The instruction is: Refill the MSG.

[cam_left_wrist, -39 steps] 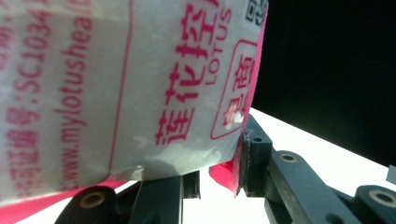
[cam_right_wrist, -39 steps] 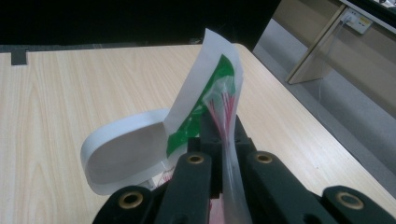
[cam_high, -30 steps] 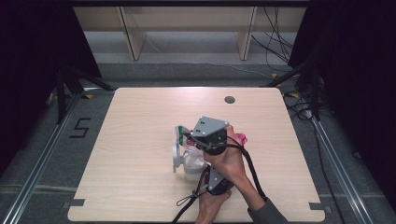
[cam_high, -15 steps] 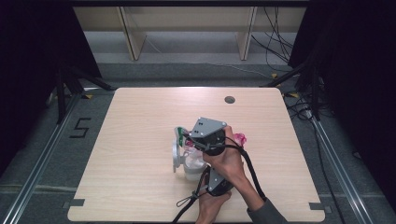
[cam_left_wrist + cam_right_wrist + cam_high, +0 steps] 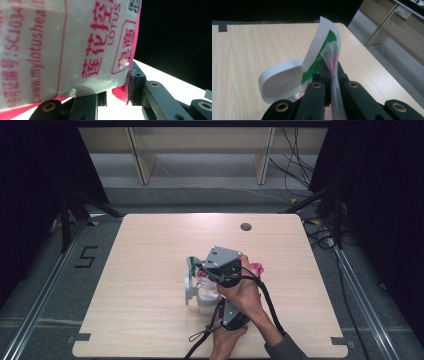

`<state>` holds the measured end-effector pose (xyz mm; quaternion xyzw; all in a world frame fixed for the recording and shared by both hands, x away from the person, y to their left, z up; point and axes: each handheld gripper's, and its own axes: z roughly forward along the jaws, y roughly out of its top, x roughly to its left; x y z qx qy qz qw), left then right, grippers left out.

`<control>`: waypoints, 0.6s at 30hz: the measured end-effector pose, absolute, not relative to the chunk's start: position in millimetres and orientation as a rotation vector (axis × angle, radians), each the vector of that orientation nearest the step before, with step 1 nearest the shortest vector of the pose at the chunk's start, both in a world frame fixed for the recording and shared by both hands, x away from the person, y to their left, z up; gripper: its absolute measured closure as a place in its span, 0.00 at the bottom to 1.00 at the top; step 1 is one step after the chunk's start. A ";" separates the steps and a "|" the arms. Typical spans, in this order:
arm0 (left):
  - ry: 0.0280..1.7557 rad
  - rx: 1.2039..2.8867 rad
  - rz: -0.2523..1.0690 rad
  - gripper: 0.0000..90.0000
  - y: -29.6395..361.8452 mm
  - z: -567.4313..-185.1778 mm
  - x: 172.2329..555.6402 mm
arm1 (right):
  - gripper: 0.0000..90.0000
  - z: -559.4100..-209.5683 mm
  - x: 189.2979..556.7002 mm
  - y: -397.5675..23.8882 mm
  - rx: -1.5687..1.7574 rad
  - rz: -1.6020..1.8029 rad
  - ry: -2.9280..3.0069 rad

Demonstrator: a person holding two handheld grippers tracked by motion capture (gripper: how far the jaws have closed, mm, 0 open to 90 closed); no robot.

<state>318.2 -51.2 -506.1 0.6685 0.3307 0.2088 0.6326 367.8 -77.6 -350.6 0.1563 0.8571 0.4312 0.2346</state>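
Where the left tool's jaws rise in the left gripper view, they clamp a white-and-pink packet printed in pink with "LOTUS", Chinese characters and the partly cut web address "mylotushea". The right tool, in the right gripper view, has its jaws pressed together on a thin clear film with pink streaks, beside a white flap bearing a green band that curls down into a rounded white lid. In the high view both hands enter from the desk's near edge, right of its middle, the right tool stacked ahead of the left, their cables trailing back toward that edge. The packet lies under them, well clear of all four corners.
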 end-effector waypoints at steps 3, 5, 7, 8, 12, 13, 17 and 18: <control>0.720 1.552 0.457 0.81 -51.7 -506.8 320.3 | 1.00 -351.7 369.0 -76.9 0.432 1.176 2.359; 0.758 1.535 0.482 0.80 -51.2 -506.8 318.7 | 1.00 -351.8 369.5 -77.7 0.430 1.179 2.358; 0.752 1.532 0.488 0.80 -51.3 -506.4 317.8 | 1.00 -350.6 369.4 -77.6 0.412 1.179 2.353; 0.720 1.549 0.456 0.80 -51.3 -506.5 320.0 | 1.00 -351.5 368.8 -76.9 0.423 1.177 2.358; 0.754 1.538 0.484 0.80 -50.3 -507.1 318.6 | 1.00 -353.2 371.8 -77.3 0.418 1.190 2.362; 0.754 1.538 0.484 0.80 -50.3 -507.1 318.6 | 1.00 -353.2 371.8 -77.3 0.418 1.190 2.362; 0.751 1.537 0.480 0.80 -50.3 -507.0 318.6 | 1.00 -352.3 370.3 -77.7 0.431 1.194 2.358; 0.751 1.537 0.480 0.80 -50.3 -507.0 318.6 | 1.00 -352.3 370.3 -77.7 0.431 1.194 2.358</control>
